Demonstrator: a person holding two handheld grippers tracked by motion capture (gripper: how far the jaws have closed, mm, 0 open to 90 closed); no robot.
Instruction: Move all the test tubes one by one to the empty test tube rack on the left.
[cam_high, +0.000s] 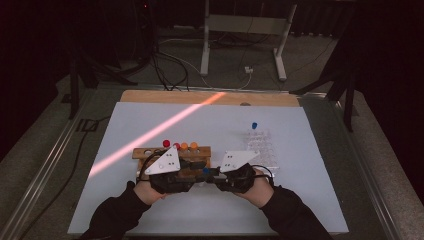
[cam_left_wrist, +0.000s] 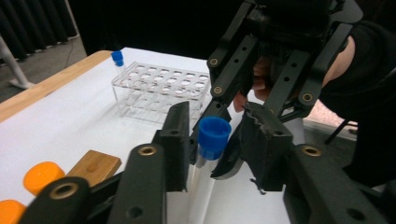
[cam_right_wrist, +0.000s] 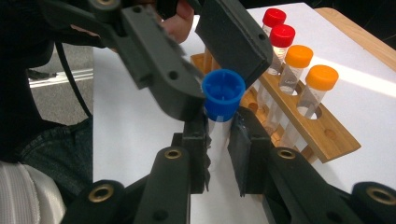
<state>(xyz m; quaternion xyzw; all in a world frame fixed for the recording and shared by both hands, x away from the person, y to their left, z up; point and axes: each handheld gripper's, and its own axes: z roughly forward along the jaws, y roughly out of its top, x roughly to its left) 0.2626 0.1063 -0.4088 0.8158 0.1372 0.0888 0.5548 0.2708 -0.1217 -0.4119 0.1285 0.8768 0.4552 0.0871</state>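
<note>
Room lies mostly in the lower part of the high view, where the white sheet runs bare between the sleeves to its near edge, and along the sheet's left side and upper middle; a strip of wooden table edge shows above the sheet. Both hands meet at lower centre, just below the wooden rack and left of the clear plastic rack, which holds one blue-capped tube at its far corner. The blue-capped tube is held in the air between the two grippers. The right gripper has its jaws pressed on the tube's clear body below the cap. The left gripper stands wider, its jaws either side of the cap; whether they touch it I cannot tell. Red and orange tubes stand upright in the wooden rack.
</note>
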